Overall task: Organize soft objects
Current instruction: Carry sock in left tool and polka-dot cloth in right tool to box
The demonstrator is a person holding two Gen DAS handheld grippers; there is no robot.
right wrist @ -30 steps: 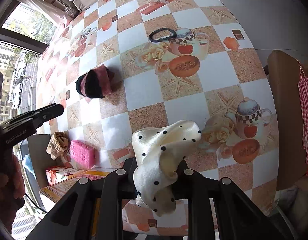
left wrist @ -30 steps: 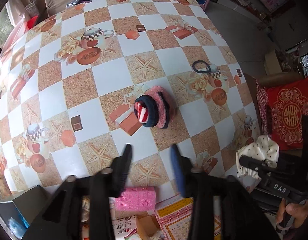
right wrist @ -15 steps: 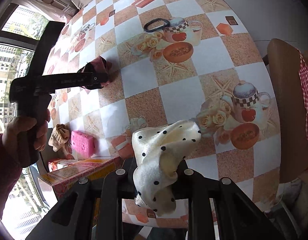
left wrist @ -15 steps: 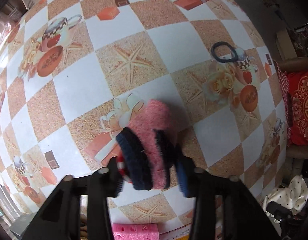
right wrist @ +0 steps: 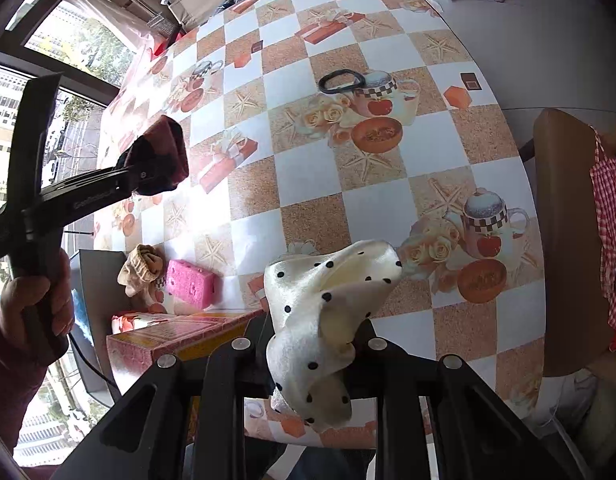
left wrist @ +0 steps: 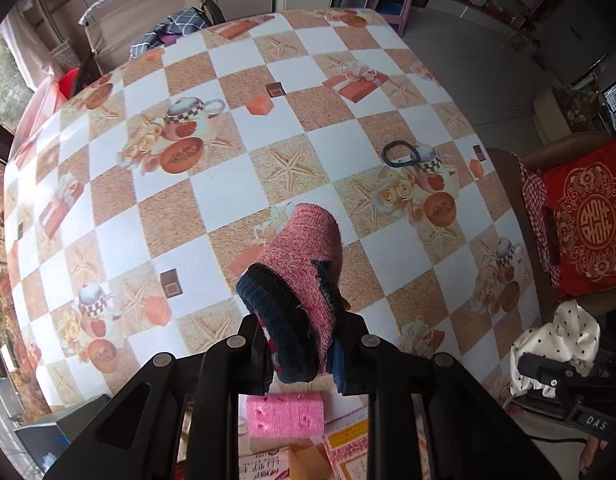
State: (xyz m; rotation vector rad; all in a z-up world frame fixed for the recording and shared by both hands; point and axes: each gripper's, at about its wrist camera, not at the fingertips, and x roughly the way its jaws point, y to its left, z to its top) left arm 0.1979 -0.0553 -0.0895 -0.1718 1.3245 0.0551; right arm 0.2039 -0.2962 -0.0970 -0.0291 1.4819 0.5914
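Note:
My left gripper (left wrist: 302,354) is shut on a rolled pink and navy sock (left wrist: 304,280) and holds it lifted above the checked table (left wrist: 236,184). The sock also shows in the right wrist view (right wrist: 160,156), raised at the left. My right gripper (right wrist: 313,364) is shut on a cream polka-dot scrunchie (right wrist: 327,304) near the table's front edge; the scrunchie also shows in the left wrist view (left wrist: 555,344). A black hair tie (left wrist: 399,154) lies flat on the table at the right, and it shows in the right wrist view (right wrist: 341,80) too.
A pink sponge (right wrist: 190,284) and a beige sock (right wrist: 142,268) lie at the near left edge beside a patterned box (right wrist: 176,330). The sponge shows in the left wrist view (left wrist: 284,416). A chair with a red cushion (left wrist: 587,216) stands to the right.
My left gripper closed on the pink and navy sock and lifted it off the table. My right gripper kept holding the scrunchie in about the same place.

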